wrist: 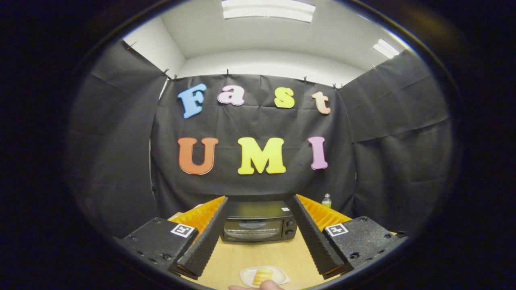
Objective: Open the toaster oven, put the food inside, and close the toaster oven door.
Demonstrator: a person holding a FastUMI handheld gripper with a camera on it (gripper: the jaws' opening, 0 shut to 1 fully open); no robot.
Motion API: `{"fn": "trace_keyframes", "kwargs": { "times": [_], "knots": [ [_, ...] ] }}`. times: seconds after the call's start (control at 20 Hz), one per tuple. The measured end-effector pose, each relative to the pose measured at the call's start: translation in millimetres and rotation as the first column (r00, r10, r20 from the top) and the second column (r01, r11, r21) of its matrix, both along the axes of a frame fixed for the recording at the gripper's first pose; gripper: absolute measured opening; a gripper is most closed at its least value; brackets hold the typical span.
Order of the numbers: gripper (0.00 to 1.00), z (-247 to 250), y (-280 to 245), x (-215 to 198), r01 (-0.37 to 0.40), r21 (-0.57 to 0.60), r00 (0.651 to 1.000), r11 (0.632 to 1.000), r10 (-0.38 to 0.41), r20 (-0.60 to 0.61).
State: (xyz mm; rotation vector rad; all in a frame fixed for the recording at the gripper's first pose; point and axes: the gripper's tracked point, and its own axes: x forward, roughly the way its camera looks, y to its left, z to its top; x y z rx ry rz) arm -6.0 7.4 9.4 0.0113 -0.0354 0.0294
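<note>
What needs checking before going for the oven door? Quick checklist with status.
1. Gripper open, fingers holding nothing: ok.
2. Toaster oven straight ahead, beyond the fingers: ok.
3. Oven door shut, so opening comes first: ok.
4. Door handle located: cannot tell, too small.
5. Food on its plate, on the table near the fingers: ok.
6. A fingertip touches the plate's near edge: not ok.

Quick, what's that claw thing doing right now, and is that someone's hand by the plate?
Gripper: open, holding nothing, toaster oven beyond its fingers.
Hand: fingertips at the plate of food; grip cannot be told.
</note>
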Motion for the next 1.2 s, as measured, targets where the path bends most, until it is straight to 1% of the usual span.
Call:
{"fn": "trace_keyframes", "kwargs": {
  "times": [0.15, 0.35, 0.55, 0.7, 0.8, 0.85, 0.95, 1.05, 1.1, 1.2],
  "knots": [
    [1.0, 2.3, -2.3, 0.7, -0.01, 0.024, 1.0, 1.0, 0.009, 0.017],
    [1.0, -9.8, -12.9, 8.1, -0.027, 0.081, 0.999, 0.996, 0.029, -0.017],
    [1.0, 6.5, -41.6, 9.5, -0.011, 0.048, 1.0, 0.999, 0.01, 0.03],
    [1.0, 8.5, -53.5, 20.5, -0.05, 0.016, 0.998, 0.999, 0.05, 0.023],
    [1.0, 21.6, -53.9, 38.7, -0.098, -0.011, 0.993, 0.995, 0.098, 0.062],
    [1.0, 21.3, -55.5, 52.0, -0.104, -0.029, 0.992, 0.994, 0.106, 0.062],
    [1.0, -0.9, -48.6, 78.9, -0.129, -0.049, 0.992, 0.99, 0.129, -0.004],
    [1.0, -20.3, -27.3, 106.6, -0.174, -0.016, 0.982, 0.985, 0.173, -0.075],
    [1.0, -31.4, -21.4, 122.4, -0.185, 0.0, 0.976, 0.983, 0.183, -0.113],
    [1.0, -46.0, -10.9, 155.1, -0.181, 0.01, 0.973, 0.983, 0.181, -0.143]
  ]
}}
